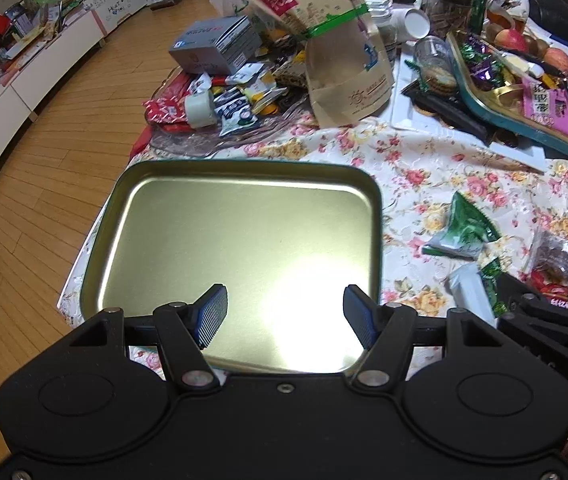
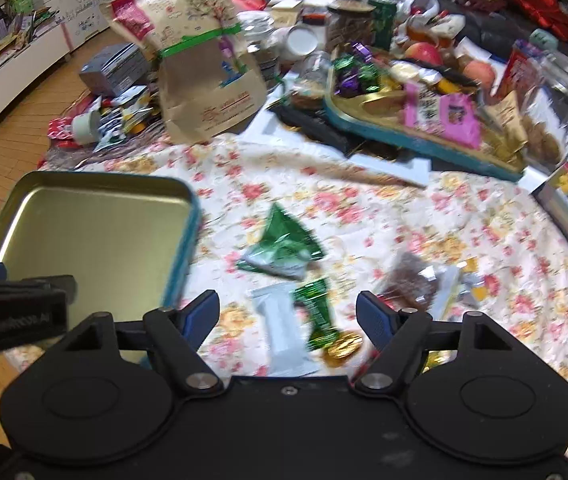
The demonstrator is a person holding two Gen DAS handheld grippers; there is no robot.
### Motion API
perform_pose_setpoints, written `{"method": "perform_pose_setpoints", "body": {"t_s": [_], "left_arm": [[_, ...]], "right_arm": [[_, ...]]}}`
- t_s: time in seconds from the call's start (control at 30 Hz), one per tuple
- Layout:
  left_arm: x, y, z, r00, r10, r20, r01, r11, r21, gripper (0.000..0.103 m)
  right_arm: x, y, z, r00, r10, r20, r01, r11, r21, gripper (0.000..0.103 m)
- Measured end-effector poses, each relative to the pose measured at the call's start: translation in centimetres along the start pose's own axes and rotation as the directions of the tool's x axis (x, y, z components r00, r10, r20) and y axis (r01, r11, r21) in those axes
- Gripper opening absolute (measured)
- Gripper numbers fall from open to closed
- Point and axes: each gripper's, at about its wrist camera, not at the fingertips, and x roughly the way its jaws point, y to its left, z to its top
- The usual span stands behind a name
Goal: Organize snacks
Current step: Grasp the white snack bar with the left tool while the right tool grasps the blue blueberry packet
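Observation:
An empty gold tin tray [image 1: 240, 236] with a teal rim lies on the floral tablecloth; it also shows at the left of the right wrist view [image 2: 84, 232]. My left gripper [image 1: 285, 316] hovers open and empty over the tray's near part. My right gripper [image 2: 287, 320] is open and empty above loose snacks: a white packet [image 2: 284, 328], a green wrapped candy [image 2: 317, 314], a gold coin candy [image 2: 343, 346], a green triangular packet [image 2: 284, 248] and a brown snack pack [image 2: 415, 280]. The green packet [image 1: 463, 228] and white packet [image 1: 471, 292] also show right of the tray.
A teal tray [image 2: 403, 136] full of candies and snacks sits at the back right, with a clear jar [image 2: 559, 108] beside it. A tall paper bag [image 2: 204, 60] stands at the back, with small sachets [image 1: 236, 100] and a grey box [image 1: 216, 44] to its left. The table's edge and wooden floor [image 1: 44, 200] lie left.

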Motion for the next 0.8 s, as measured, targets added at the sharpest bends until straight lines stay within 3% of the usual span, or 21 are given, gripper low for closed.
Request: {"method": "perform_pose_setpoints", "body": {"t_s": [0.4, 0.57, 0.8], "left_arm": [[-2.1, -6.8, 0.6, 0.986, -0.16, 0.048, 0.155, 0.984, 0.093, 0.066], [-1.9, -10.1, -0.1, 0.981, -0.192, 0.017, 0.186, 0.969, 0.16, 0.066], [-0.3, -12.3, -0.9, 0.971, -0.221, -0.094, 0.234, 0.958, 0.164, 0.066]], "right_arm": [[-1.9, -12.2, -0.8, 0.988, -0.14, 0.067, 0.123, 0.968, 0.218, 0.074], [-1.8, -16.5, -2.1, 0.986, -0.165, 0.005, 0.154, 0.933, 0.326, 0.074], [0.2, -19.7, -4.7, 0.983, -0.14, -0.117, 0.175, 0.901, 0.396, 0.06]]}}
